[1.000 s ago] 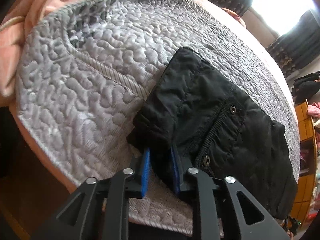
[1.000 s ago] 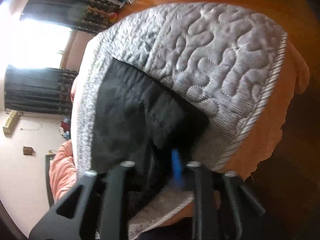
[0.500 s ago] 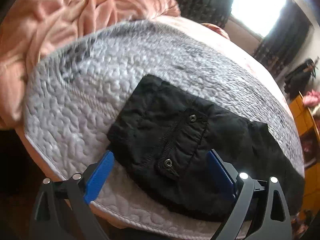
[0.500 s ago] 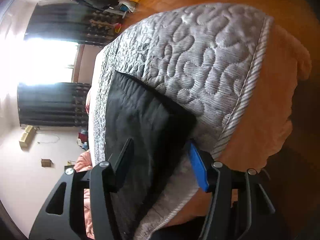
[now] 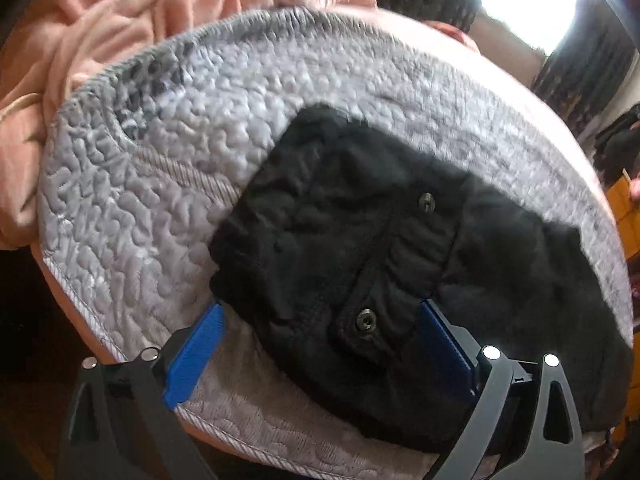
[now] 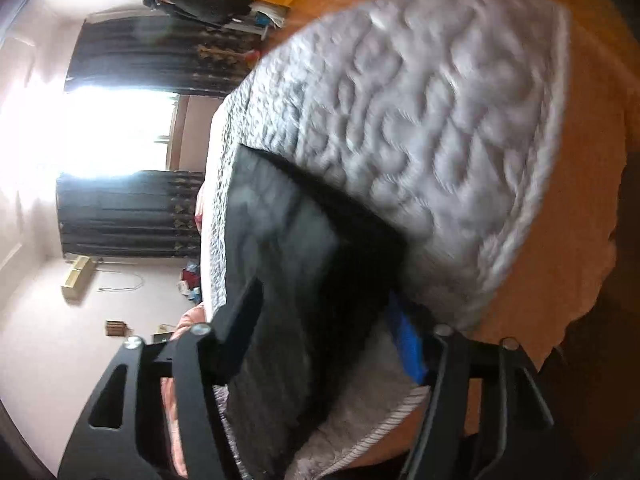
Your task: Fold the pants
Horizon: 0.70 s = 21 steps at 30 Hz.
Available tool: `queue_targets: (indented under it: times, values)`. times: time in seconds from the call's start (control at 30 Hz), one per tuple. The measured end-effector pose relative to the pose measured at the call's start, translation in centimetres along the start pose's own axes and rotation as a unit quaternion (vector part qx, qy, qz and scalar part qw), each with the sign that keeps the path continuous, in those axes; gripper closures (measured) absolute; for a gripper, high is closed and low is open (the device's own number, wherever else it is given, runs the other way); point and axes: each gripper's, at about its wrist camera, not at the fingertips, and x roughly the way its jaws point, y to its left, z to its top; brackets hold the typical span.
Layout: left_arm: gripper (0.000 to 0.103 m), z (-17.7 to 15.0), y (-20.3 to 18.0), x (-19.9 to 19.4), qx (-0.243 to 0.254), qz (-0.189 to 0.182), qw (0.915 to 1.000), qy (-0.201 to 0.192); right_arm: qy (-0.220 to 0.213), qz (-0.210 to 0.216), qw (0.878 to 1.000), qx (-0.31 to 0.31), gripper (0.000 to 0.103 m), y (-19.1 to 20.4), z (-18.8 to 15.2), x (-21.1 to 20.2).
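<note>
The black pants (image 5: 400,264) lie folded into a flat bundle on a grey quilted mat (image 5: 140,200), a flap with two metal snaps on top. My left gripper (image 5: 320,340) is open, its blue pads wide apart on either side of the bundle's near edge, holding nothing. In the right wrist view the pants (image 6: 304,272) lie dark and flat near the mat's edge (image 6: 440,120). My right gripper (image 6: 328,328) is open, its jaws spread across the pants' near end without pinching them.
A rumpled pink blanket (image 5: 120,12) lies beyond the mat on the left. The mat's near edge (image 5: 240,440) drops off just ahead of my left gripper. An orange cover (image 6: 560,260) hangs below the mat's corner. Dark curtains (image 6: 132,208) and a bright window stand behind.
Both grippers were shut on the pants' near edge one second ago. Both have opened wide, let the fabric go and drawn back slightly. The pants rest on the mat.
</note>
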Motion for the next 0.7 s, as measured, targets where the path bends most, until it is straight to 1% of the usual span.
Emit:
queue_targets:
  times: [0.17, 0.27, 0.37, 0.47, 0.53, 0.6, 0.67, 0.7]
  values:
    - [0.006, -0.2, -0.3, 0.5, 0.007, 0.000, 0.9999, 0.013, 0.011, 0.003, 1.000, -0.027, 0.044, 1.0, -0.1, 0.1]
    - [0.005, -0.3, -0.1, 1.1, 0.001, 0.000, 0.9997, 0.024, 0.012, -0.008, 1.000, -0.018, 0.044, 1.2, 0.5, 0.8]
    - [0.005, -0.4, 0.1, 1.3, -0.006, -0.002, 0.9996, 0.027, 0.005, 0.003, 1.000, -0.006, 0.044, 0.9, 0.5, 0.5]
    - [0.005, -0.5, 0.0, 1.2, -0.005, -0.005, 0.9998, 0.019, -0.007, 0.013, 1.000, 0.009, 0.044, -0.3, 0.2, -0.6]
    - [0.005, -0.5, -0.1, 1.1, -0.004, -0.008, 0.9999, 0.014, -0.011, 0.027, 0.999, 0.023, 0.046, -1.1, 0.0, -0.7]
    - [0.005, -0.4, -0.2, 1.0, -0.006, -0.015, 0.9998, 0.012, -0.009, 0.036, 0.999, 0.023, 0.044, -1.2, -0.2, -0.5]
    - [0.005, -0.6, -0.5, 1.0, -0.007, -0.021, 0.9997, 0.010, 0.003, 0.048, 0.999, 0.013, 0.044, -0.7, -0.5, 0.4]
    - [0.005, -0.6, -0.6, 1.1, -0.006, -0.022, 0.9997, 0.010, 0.005, 0.054, 0.999, 0.004, 0.042, -0.3, -0.5, 0.7]
